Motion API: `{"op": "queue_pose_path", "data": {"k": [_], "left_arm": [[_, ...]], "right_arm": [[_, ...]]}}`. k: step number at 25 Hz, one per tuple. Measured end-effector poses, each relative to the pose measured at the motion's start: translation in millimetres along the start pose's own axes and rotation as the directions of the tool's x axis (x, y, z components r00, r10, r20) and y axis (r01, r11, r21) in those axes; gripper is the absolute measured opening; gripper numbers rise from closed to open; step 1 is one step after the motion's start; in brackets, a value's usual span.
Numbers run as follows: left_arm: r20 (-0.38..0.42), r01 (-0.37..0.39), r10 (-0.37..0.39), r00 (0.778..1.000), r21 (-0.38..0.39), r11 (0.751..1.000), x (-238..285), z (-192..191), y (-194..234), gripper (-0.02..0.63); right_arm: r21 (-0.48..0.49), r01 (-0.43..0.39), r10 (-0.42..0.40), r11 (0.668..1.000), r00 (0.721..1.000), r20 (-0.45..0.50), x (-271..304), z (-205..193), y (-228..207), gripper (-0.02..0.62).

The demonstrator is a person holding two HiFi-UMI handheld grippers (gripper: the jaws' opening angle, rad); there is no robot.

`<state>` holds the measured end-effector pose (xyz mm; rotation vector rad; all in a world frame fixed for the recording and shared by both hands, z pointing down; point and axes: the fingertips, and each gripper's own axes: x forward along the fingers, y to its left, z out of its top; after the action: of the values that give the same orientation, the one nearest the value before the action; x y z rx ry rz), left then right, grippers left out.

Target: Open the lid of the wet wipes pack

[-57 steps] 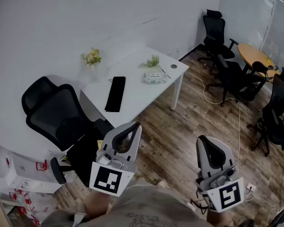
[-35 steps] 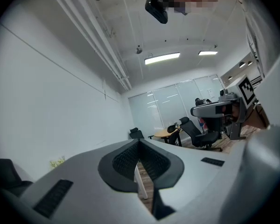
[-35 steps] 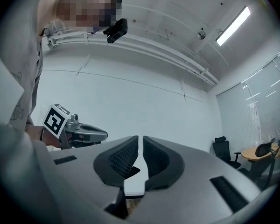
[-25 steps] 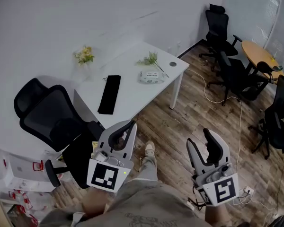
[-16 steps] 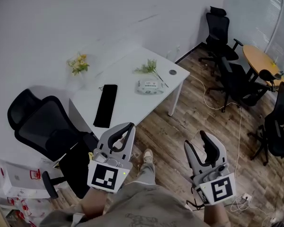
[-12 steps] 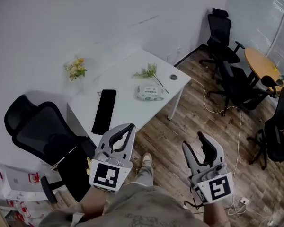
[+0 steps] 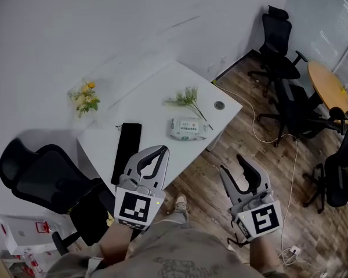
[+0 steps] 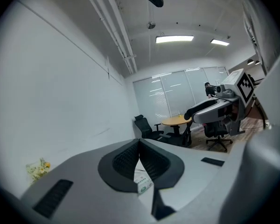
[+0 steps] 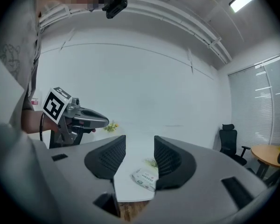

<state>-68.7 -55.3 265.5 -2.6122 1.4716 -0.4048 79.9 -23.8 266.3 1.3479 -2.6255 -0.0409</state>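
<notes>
The wet wipes pack [image 7: 187,128] lies flat on the white table [image 7: 156,106], its lid down, near the front right edge. Both grippers hover over the floor in front of the table, well short of the pack. My left gripper [image 7: 156,152] is shut with its tips touching and nothing between them. My right gripper [image 7: 232,165] is open and empty. The left gripper view has the pack [image 8: 143,183] just below the closed tips [image 8: 139,141]. The right gripper view has the pack [image 9: 144,178] in the gap between the jaws [image 9: 140,146].
On the table lie a long black pad [image 7: 124,149], a green sprig [image 7: 185,100] and yellow flowers [image 7: 84,97]. A black office chair [image 7: 43,178] stands at the table's left. More chairs [image 7: 281,45] and a round wooden table [image 7: 333,88] stand at the right, with a cable [image 7: 267,126] on the wooden floor.
The table and pack have come nearer and lower in the head view. My right gripper went from shut to open. The left gripper stayed shut.
</notes>
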Motion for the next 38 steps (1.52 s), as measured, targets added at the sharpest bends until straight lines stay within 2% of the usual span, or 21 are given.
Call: {"op": "queue_pose_path", "data": {"k": [8, 15, 23, 31, 38], "left_arm": [[-0.051, 0.014, -0.014, 0.999, -0.001, 1.0, 61, -24, 44, 0.017], [-0.101, -0.005, 0.004, 0.995, -0.008, 1.0, 95, -40, 66, 0.018], [-0.159, -0.072, 0.066, 0.985, -0.028, 0.997, 115, -48, 66, 0.018], [-0.251, -0.124, 0.111, 0.962, -0.036, 0.992, 131, -74, 61, 0.018], [-0.331, -0.128, 0.108, 0.937, -0.041, 0.991, 149, -108, 61, 0.018]], "right_arm": [[-0.022, -0.007, 0.006, 1.0, 0.996, -0.085, 78, -18, -31, 0.202], [-0.013, -0.035, 0.033, 0.999, 0.992, -0.119, 118, -32, -52, 0.202], [-0.034, -0.132, 0.124, 0.991, 0.976, -0.179, 141, -53, -73, 0.202], [-0.091, -0.261, 0.225, 0.961, 0.931, -0.288, 178, -91, -77, 0.202], [-0.169, -0.385, 0.295, 0.907, 0.87, -0.396, 215, -136, -59, 0.202]]}}
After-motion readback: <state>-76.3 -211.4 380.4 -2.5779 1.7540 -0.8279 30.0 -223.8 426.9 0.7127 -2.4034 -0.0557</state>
